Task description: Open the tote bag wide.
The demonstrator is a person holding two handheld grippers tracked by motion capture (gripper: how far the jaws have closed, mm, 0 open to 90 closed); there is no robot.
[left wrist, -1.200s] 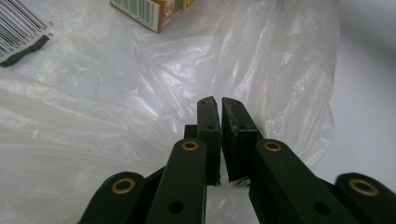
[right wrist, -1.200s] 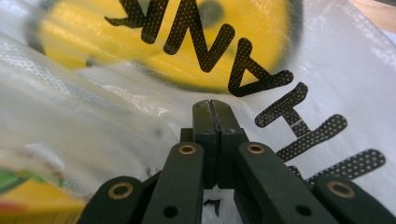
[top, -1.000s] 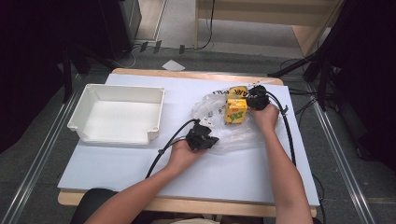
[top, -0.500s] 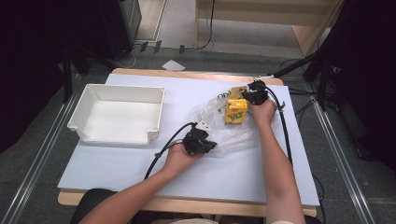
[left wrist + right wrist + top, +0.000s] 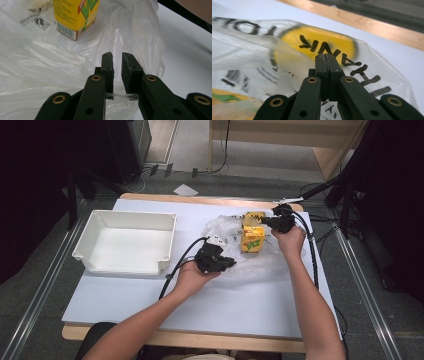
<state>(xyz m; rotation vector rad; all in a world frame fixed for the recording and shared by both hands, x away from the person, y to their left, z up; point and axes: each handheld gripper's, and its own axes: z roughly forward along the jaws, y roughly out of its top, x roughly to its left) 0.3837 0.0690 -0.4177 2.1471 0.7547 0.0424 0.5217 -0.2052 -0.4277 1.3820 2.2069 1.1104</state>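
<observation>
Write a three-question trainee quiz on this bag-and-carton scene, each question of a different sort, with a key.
1. True or false: the right gripper has its jaws pressed together on the plastic bag.
2. Multiple choice: the yellow drink carton stands
A. in the white tray
B. upright at the plastic bag, between the two grippers
C. on the floor
3. Fill in: the white tray lies on the table to the ____ of the left gripper in the high view.

Key
1. True; the pads meet on the printed film.
2. B
3. left
</observation>
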